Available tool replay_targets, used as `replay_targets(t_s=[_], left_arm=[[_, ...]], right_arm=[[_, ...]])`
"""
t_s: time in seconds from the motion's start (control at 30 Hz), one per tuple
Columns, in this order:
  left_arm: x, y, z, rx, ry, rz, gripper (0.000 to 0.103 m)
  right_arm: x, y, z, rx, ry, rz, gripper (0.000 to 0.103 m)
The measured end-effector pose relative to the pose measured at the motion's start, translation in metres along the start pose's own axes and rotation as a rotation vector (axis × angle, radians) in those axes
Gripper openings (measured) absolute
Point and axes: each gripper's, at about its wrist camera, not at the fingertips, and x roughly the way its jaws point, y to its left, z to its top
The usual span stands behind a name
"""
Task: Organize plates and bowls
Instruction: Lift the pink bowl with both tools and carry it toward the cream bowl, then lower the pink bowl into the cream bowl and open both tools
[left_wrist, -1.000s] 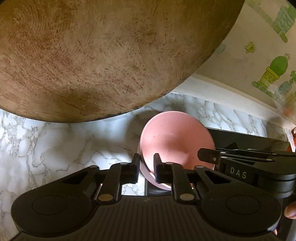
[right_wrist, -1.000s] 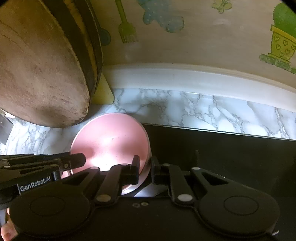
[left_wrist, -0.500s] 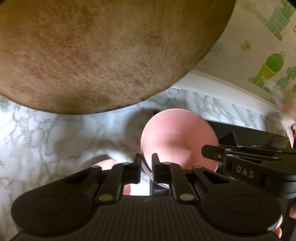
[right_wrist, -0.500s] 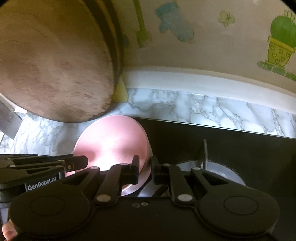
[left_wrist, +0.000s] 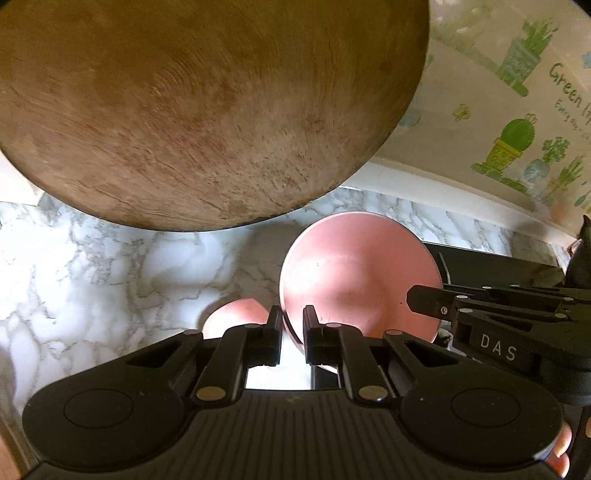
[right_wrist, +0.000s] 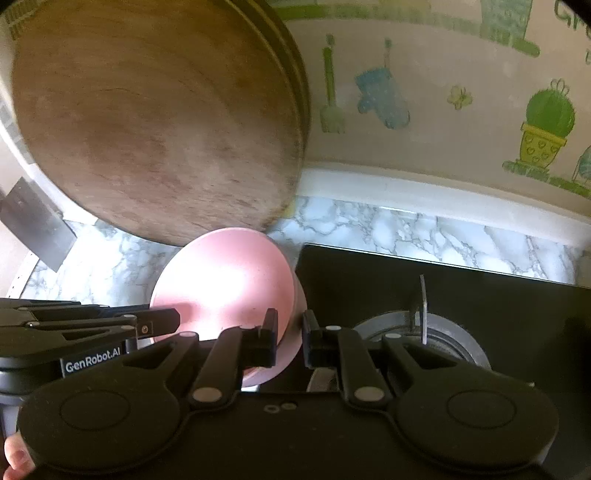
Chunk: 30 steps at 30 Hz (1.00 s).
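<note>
Both cams rose w/ bowl (left_wrist: 360, 273); 2nd pink dish (left_wrist: 236, 319) now shows below-left; L gripper (left_wrist: 292, 334) & R gripper (right_wrist: 290, 338) each clenched on opposite rims.

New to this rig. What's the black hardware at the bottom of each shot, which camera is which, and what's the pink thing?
No robot arm here: a person holds a two-finger gripper in each hand, and each gripper carries a fisheye camera looking forward along its fingers. The black hardware at the bottom of each picture is that camera's own gripper.

In the left wrist view, the left gripper is shut on the rim of a pink bowl; the right gripper enters from the right edge. In the right wrist view, the right gripper is shut on the opposite rim of the same bowl, so both hands hold it, tilted.

Below is a marble countertop. A second pink piece lies on it, mostly hidden. A big round wooden board leans against the wall, and a black stovetop lies to the right.
</note>
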Motion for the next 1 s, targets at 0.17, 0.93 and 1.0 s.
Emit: replay_targets(t_s=[0.17,0.93,1.0], left_arm=[[-0.026,0.012,-0.010,0.015,-0.016,-0.012,0.011],[-0.119,0.107,-0.087,0.028,-0.004,-0.024,0.011],[-0.122,0.113,-0.094,0.022,0.006,-0.028,0.011]], right_arm=[[-0.020,0.025,-0.010,-0.015,-0.017,-0.012,0.014],[-0.057,0.145,-0.081,-0.084,0.011,0.019,0.014],[-0.059,0.153,-0.088,-0.087,0.015,0.018,0.014]])
